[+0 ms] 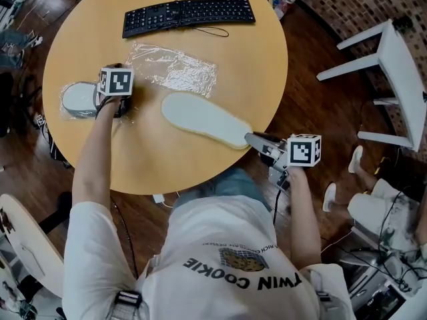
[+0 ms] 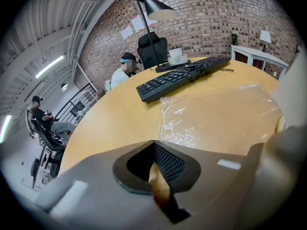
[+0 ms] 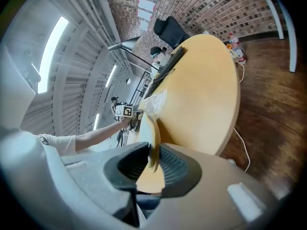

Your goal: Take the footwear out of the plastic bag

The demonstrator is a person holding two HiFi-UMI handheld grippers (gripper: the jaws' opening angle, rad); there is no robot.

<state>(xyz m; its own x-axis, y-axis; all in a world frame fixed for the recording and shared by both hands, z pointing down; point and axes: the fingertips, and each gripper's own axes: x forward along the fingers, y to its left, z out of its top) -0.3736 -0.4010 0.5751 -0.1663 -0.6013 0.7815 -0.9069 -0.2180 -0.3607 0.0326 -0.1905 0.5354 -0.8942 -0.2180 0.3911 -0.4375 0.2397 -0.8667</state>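
- On the near right side of the bench point(image 1: 167, 162), a flat pale slipper point(image 1: 203, 119) is held by its near end in the right tool point(image 1: 253, 139). The jaws are closed tight on its thin edge.
- This slipper is already out. It lies bare on the bench, just near of an empty bag point(image 1: 172, 69).
- At the left, a second slipper point(image 1: 79, 99) is seen wrapped in its plastic bag point(image 1: 65, 111). The left tool point(image 1: 120, 100) sits just to its right.
- The left tool's jaws are pressed almost together, with only a thin slit left. Whether clear film is pinched there cannot be made out.
- To do this step well, the bare slipper should be let go flat, away from the bench edge.
- Next, the full bag should be held down at one end. The slipper should be pulled out slowly, so the film is not torn.
- The pinched slipper edge is shown best in the right gripper view.
- The wrapped slipper is shown only in the head view. In the left gripper view just the empty bag and a keyboard point(image 2: 182, 75) are seen.
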